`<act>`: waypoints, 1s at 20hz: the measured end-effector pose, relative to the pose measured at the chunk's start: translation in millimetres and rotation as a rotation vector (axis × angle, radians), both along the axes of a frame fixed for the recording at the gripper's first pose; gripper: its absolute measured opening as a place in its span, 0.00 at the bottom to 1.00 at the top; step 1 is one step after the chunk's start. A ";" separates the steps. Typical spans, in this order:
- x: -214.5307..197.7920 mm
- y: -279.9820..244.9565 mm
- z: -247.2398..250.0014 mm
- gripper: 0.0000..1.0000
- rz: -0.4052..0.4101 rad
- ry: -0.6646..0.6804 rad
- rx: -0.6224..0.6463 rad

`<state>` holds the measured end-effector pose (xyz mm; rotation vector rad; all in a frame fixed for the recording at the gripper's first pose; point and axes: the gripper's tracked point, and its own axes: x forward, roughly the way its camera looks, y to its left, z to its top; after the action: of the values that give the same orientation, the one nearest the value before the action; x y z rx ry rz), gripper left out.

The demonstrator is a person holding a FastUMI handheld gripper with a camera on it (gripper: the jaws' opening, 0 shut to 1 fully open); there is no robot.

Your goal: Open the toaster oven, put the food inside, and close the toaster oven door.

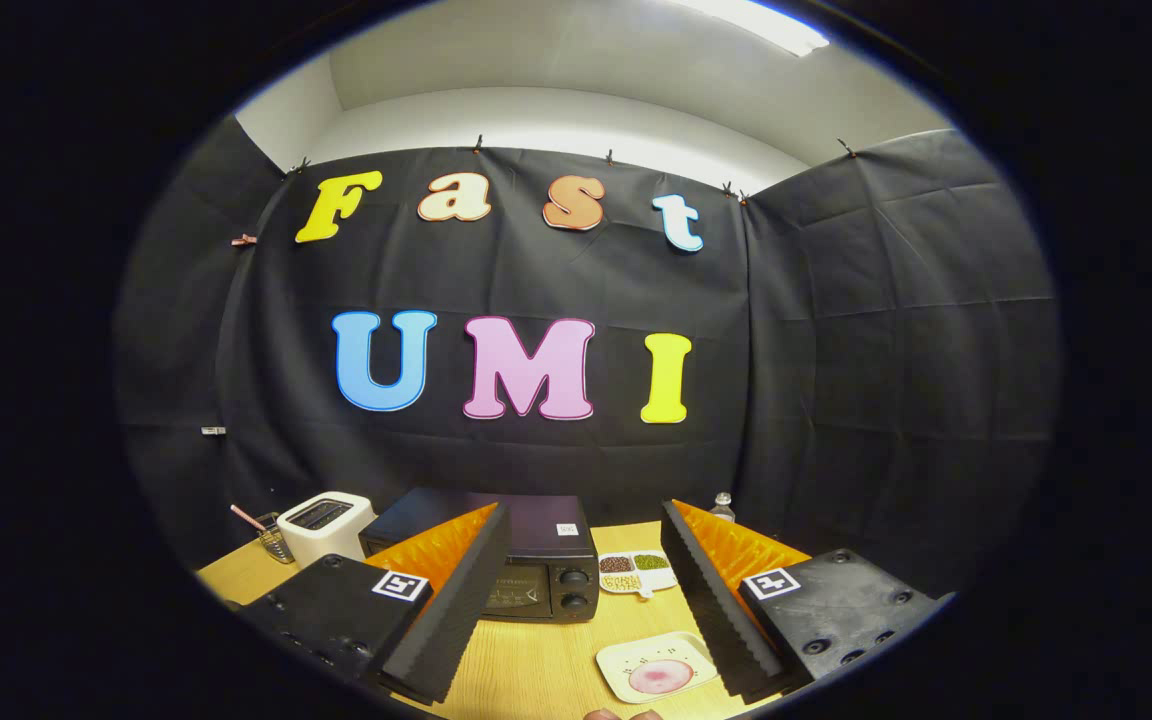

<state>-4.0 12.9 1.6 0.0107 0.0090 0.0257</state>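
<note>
A black toaster oven (536,570) stands on the wooden table (536,670), its door closed and two knobs on its right side. It sits beyond my fingers, partly behind the left one. A pale square plate (656,668) with a pink round piece of food (661,677) lies on the table nearer to me, just inside the right finger. My gripper (586,600) is open, held high above the table, with nothing between its fingers.
A white slot toaster (324,524) stands left of the oven, with a wire basket (274,540) beside it. A white divided dish of beans and grains (636,572) lies right of the oven. A small bottle (723,506) stands behind.
</note>
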 end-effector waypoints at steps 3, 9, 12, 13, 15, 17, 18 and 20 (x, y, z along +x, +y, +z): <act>3.8 4.9 1.2 0.98 0.014 -0.001 -0.004; 25.6 21.3 -2.4 0.98 0.039 0.015 -0.001; 44.4 36.5 -5.9 0.98 0.054 0.016 -0.004; 51.8 43.6 -9.5 0.98 0.060 0.022 0.001; 67.4 56.7 -19.2 0.98 0.066 0.035 0.013; 84.7 72.5 -32.3 0.98 0.069 0.058 0.029; 91.6 80.2 -40.7 0.98 0.070 0.074 0.037; 108.8 99.0 -64.5 0.98 0.079 0.115 0.044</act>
<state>104.8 111.9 -62.9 0.0555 0.1238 0.1040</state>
